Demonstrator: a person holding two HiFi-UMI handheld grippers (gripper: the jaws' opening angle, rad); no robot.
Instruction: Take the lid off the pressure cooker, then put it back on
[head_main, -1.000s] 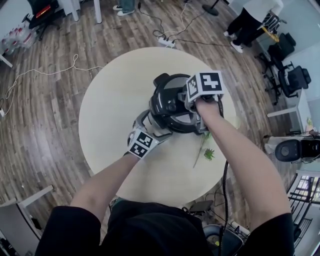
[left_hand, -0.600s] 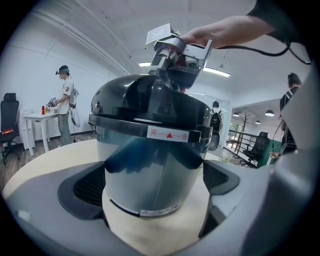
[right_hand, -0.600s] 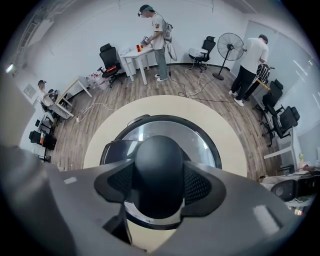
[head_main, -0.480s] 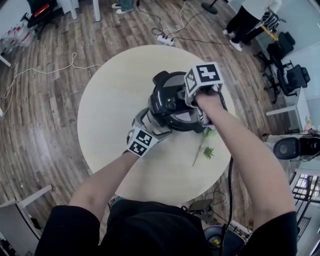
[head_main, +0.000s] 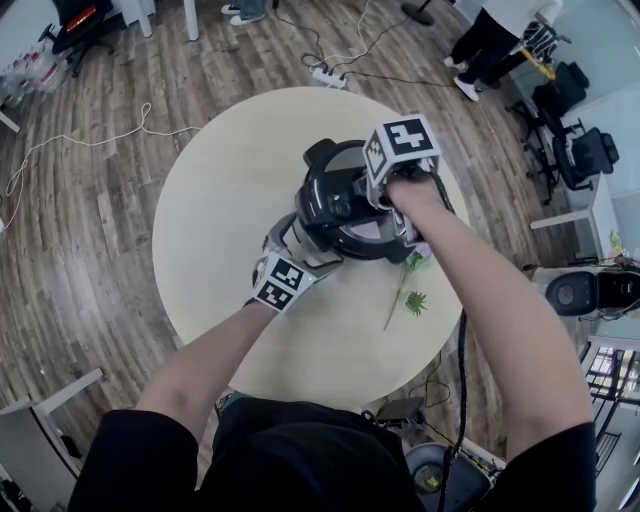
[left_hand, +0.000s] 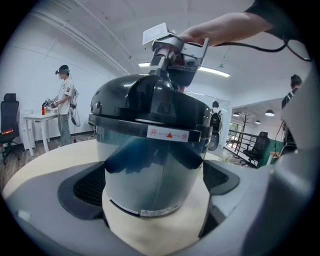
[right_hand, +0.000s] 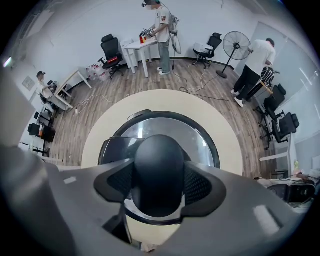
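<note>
A black and steel pressure cooker (head_main: 335, 215) stands on the round beige table (head_main: 220, 200), its domed black lid (left_hand: 150, 100) seated on the body (left_hand: 150, 170). My right gripper (right_hand: 159, 185) points straight down from above and is shut on the lid's black knob (right_hand: 159, 165), one pad on each side. In the head view its marker cube hides the knob. My left gripper (left_hand: 152, 187) reaches in level from the near left, and its two pads clasp the lower steel body. From there the right gripper (left_hand: 165, 65) shows on top of the lid.
A green plant sprig (head_main: 410, 295) lies on the table just right of the cooker. A power strip and cables (head_main: 325, 78) trail on the wood floor beyond. Office chairs (head_main: 580, 150) and a standing person (head_main: 500, 40) are at the far right.
My right hand has tilted slightly over the knob while keeping its hold. The lid stays seated on the cooker and the left gripper has not moved.
</note>
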